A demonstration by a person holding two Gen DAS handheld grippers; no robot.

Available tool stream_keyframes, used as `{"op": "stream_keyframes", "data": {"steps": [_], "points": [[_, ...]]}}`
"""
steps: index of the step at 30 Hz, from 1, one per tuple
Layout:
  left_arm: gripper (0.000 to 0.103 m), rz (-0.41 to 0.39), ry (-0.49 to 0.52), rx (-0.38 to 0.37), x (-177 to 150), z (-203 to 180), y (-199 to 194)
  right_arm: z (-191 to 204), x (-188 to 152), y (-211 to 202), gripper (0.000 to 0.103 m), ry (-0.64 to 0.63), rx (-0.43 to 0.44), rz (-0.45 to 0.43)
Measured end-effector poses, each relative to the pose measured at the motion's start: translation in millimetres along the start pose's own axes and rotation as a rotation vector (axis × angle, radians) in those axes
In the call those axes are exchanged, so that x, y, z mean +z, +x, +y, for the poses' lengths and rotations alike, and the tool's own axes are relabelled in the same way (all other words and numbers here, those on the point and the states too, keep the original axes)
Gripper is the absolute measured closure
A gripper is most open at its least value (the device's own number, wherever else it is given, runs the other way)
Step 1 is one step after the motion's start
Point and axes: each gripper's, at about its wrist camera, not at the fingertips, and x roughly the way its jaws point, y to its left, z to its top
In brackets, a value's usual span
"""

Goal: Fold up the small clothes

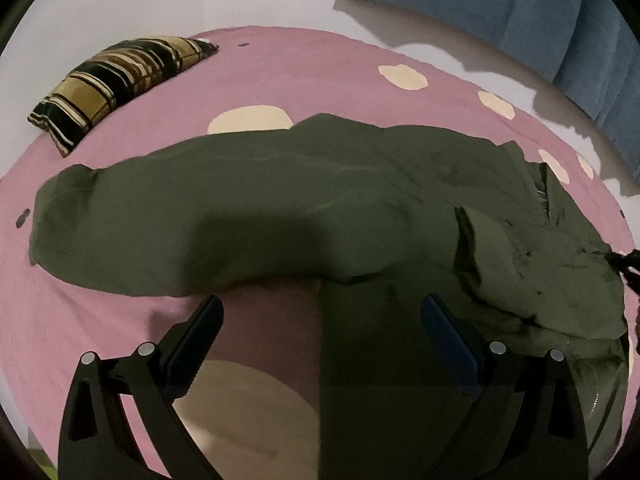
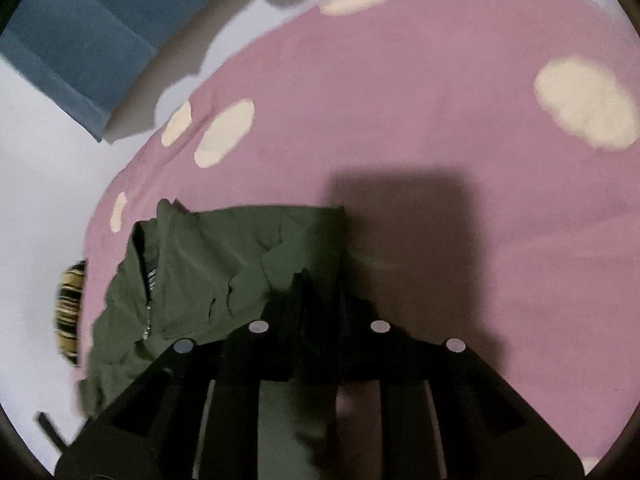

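Observation:
An olive green jacket (image 1: 280, 208) lies spread across the pink sheet, with its zipper (image 1: 540, 192) toward the right end and a flap folded over there. My left gripper (image 1: 320, 316) hovers open over the jacket's near edge; fabric lies under its right finger (image 1: 440, 320) only. My right gripper (image 2: 322, 286) sits at the jacket's (image 2: 224, 264) right corner, jaws narrow, with fabric between them. Deep shadow hides whether the pads press on it. In the left wrist view the right gripper (image 1: 628, 260) shows at the frame's right edge, against the jacket's corner.
The pink sheet (image 2: 440, 120) has cream dots and stretches wide to the right of the jacket. A striped black and yellow pillow (image 1: 116, 80) lies at the far left. A blue cloth (image 1: 540, 8) hangs beyond the bed by a white wall.

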Motion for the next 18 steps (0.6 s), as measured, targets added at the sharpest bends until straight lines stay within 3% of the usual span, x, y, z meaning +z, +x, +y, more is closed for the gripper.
{"op": "stream_keyframes", "data": {"steps": [2,5,8,12,17,18], "points": [[0.005,0.0,-0.012,0.013,0,4,-1,21,-13,-22,0.069,-0.038,0.004,-0.048],[0.005,-0.006,-0.003,0.01,-1,9,-4,56,-39,-45,0.067,-0.083,0.131,-0.057],[0.005,-0.013,-0.003,0.021,-3,18,-9,97,-78,-50,0.065,-0.152,0.257,0.003],[0.005,-0.022,-0.042,0.004,-5,35,-20,141,-115,-22,0.063,-0.21,0.365,0.145],[0.005,-0.047,-0.042,-0.003,-7,56,-33,162,-147,33,0.063,-0.252,0.287,0.285],[0.005,-0.052,-0.045,-0.011,-7,63,-37,161,-150,38,0.063,-0.26,0.275,0.276]]}}
